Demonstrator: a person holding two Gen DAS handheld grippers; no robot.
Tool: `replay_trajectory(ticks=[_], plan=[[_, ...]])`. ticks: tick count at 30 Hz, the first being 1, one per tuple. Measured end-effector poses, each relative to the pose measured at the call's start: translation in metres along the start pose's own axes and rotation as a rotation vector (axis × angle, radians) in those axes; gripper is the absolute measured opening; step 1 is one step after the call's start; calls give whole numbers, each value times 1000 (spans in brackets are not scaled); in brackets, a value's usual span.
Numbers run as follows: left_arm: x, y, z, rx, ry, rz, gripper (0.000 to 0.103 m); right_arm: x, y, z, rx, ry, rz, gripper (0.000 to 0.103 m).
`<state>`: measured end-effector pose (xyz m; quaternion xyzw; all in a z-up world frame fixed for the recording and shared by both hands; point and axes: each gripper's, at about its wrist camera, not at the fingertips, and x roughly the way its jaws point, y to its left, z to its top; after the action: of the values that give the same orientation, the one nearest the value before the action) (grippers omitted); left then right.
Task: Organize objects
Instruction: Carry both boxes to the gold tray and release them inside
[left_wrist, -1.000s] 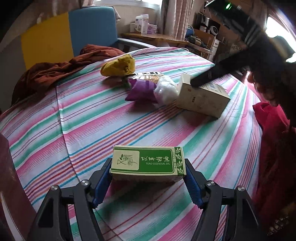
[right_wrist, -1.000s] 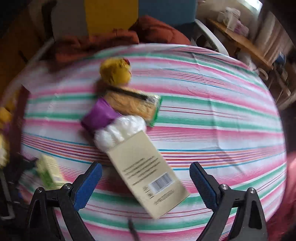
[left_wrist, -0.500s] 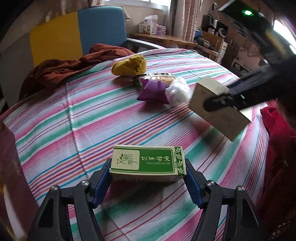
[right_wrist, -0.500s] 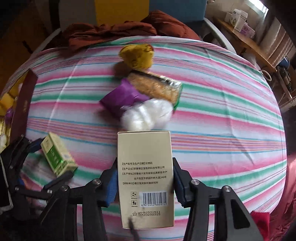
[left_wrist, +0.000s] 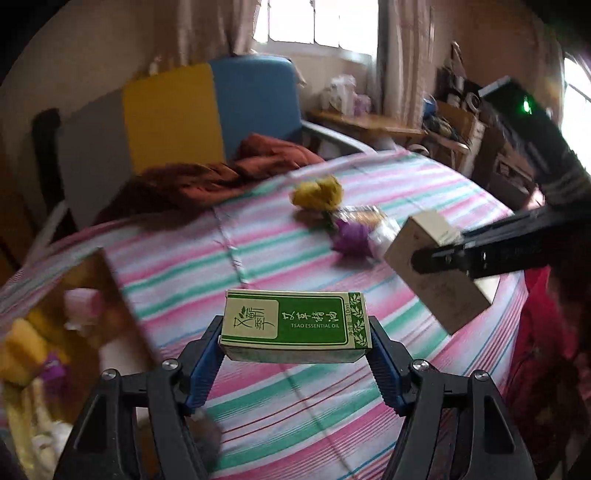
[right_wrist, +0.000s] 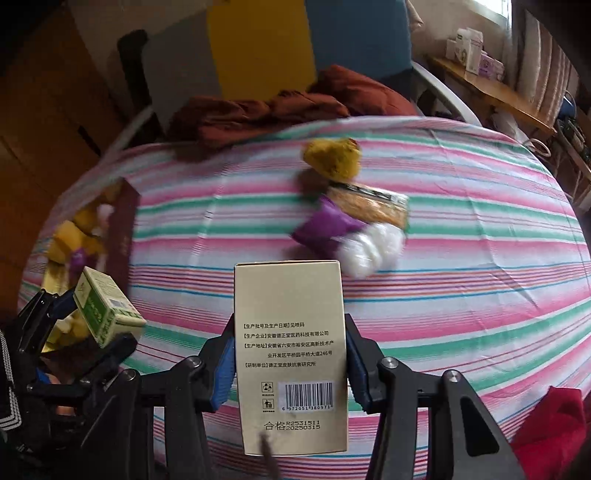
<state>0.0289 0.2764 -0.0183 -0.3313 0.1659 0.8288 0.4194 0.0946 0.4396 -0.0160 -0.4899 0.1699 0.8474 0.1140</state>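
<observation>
My left gripper (left_wrist: 295, 354) is shut on a green and cream essential-oil box (left_wrist: 295, 325), held above the striped table (left_wrist: 258, 251). It also shows in the right wrist view (right_wrist: 105, 310) at the left. My right gripper (right_wrist: 290, 369) is shut on a tall beige box with a barcode (right_wrist: 290, 354), lifted off the table; it shows in the left wrist view (left_wrist: 436, 269) at the right. A yellow plush (right_wrist: 332, 158), a snack packet (right_wrist: 369, 205), a purple pouch (right_wrist: 325, 229) and a white bag (right_wrist: 369, 245) lie together on the table.
A dark red open box (left_wrist: 122, 306) with several yellow, purple and white items stands at the table's left edge; it also shows in the right wrist view (right_wrist: 123, 221). A rust-brown cloth (right_wrist: 266, 107) lies at the far edge before a blue and yellow chair (left_wrist: 255, 107). Red fabric (right_wrist: 554, 424) is at the right.
Both grippers have risen and swung left with their boxes. The right gripper, open around the beige box a second ago, closed on it and lifted it. The open box came into view.
</observation>
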Motion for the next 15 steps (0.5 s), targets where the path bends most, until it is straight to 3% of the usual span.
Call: replay_trajectory(ticks=[8,15], plan=[[-55,53,-8,-95,-84,141,73,5,58,3,-52,-36,93,51],[-82,95,-29,-197,-94,231,73,13,111,3,-100,-38,170,51]])
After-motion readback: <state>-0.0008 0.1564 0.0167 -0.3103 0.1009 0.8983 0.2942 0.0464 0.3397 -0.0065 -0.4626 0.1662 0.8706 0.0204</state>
